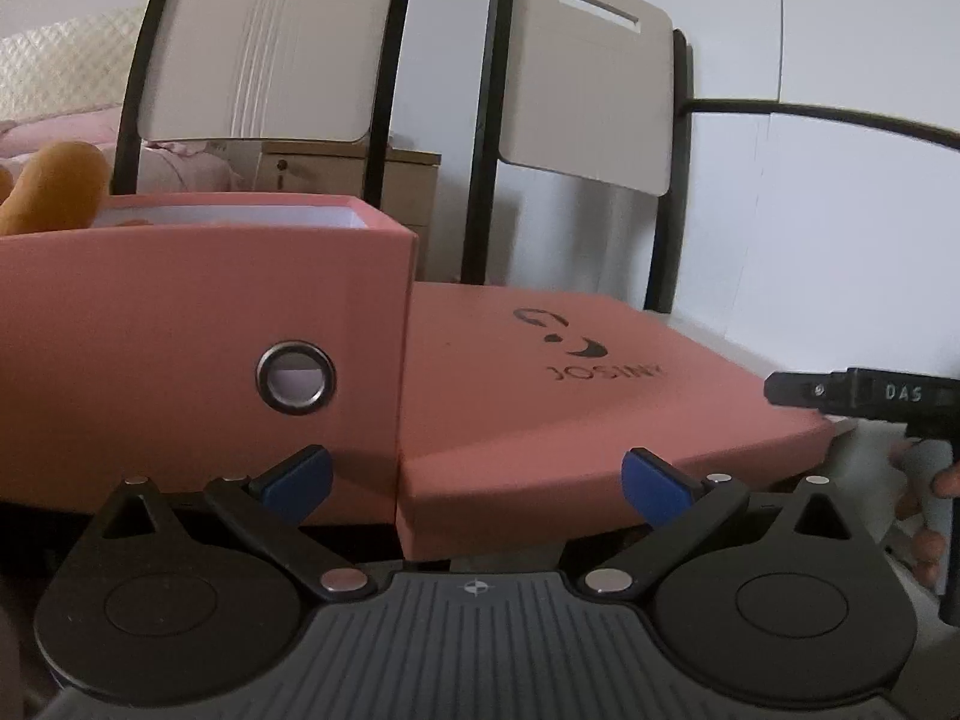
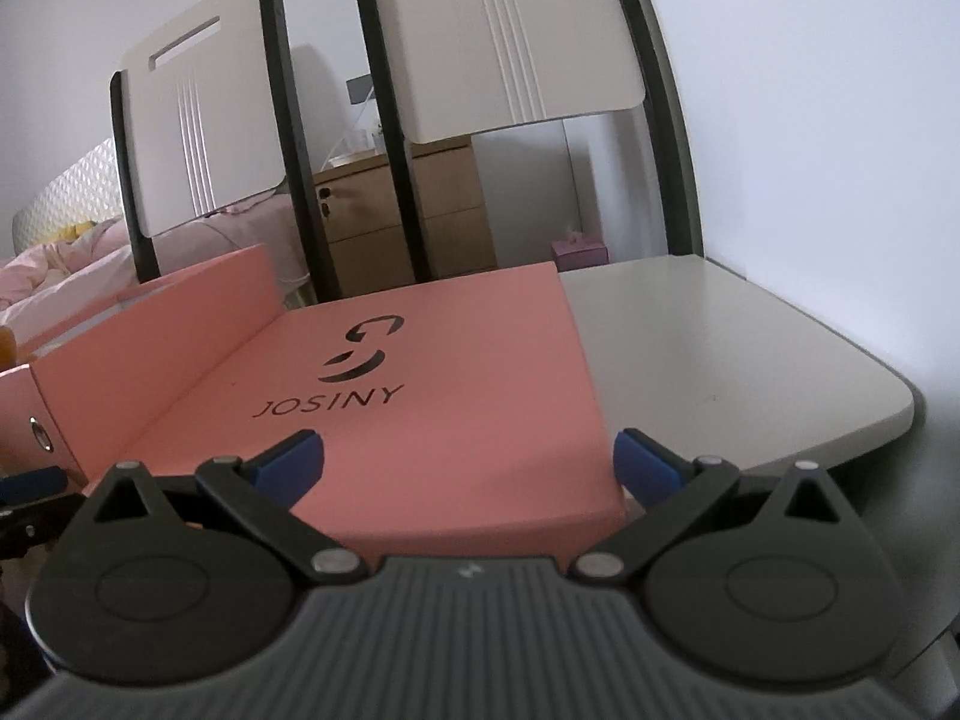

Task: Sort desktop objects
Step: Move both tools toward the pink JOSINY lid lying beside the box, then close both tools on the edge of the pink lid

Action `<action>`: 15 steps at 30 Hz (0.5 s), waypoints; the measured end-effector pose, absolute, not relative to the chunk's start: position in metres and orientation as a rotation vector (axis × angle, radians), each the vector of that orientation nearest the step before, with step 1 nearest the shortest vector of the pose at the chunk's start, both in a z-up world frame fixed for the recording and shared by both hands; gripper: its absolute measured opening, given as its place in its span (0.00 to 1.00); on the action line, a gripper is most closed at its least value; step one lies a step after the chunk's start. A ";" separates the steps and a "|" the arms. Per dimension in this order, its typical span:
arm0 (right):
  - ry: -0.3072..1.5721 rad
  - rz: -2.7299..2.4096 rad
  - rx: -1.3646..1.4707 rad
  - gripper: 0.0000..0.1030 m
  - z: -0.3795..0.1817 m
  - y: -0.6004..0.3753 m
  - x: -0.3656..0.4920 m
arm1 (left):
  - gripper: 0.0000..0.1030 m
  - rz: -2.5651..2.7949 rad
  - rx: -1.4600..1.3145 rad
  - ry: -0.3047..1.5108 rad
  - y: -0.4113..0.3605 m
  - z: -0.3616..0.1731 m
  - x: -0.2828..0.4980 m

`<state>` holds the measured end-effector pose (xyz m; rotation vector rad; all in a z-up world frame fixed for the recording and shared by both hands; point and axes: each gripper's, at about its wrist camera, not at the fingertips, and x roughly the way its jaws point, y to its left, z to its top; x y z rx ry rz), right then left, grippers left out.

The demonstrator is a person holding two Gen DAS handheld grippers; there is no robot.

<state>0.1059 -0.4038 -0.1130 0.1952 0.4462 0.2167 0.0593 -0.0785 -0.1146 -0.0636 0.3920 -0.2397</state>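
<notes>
1. An open pink box stood on the left of the table. Its white inner walls showed at the rim, but we could not see what lay inside.
2. A round metal-ringed hole pierced the box's near wall.
3. The flat pink lid, printed "JOSINY" under a black logo, lay touching the box's right side, top up.
4. An orange rounded object rose behind the box's left rim; we could not tell what it was.
5. We held our left gripper wide apart and empty, just before the seam where box meets lid.
6. Our right gripper was also spread wide and empty, low over the lid's near edge. In the left view it showed as a black body marked "DAS" at the lid's right corner.
7. Two chairs with cream backs and black frames stood behind the table, with a wooden drawer cabinet beyond them.
8. The box and lid looked like smooth matte card; the tabletop was pale, glossy and round-cornered. The fingertips were blue pads on black links.
</notes>
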 end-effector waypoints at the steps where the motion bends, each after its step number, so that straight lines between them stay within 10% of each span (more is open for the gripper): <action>1: 0.443 0.215 0.195 1.00 -0.113 -0.403 0.105 | 1.00 -0.242 -0.056 0.391 -0.081 -0.116 0.059; 15: 0.466 0.187 0.149 1.00 -0.110 -0.399 0.118 | 1.00 -0.269 -0.031 0.384 -0.104 -0.127 0.064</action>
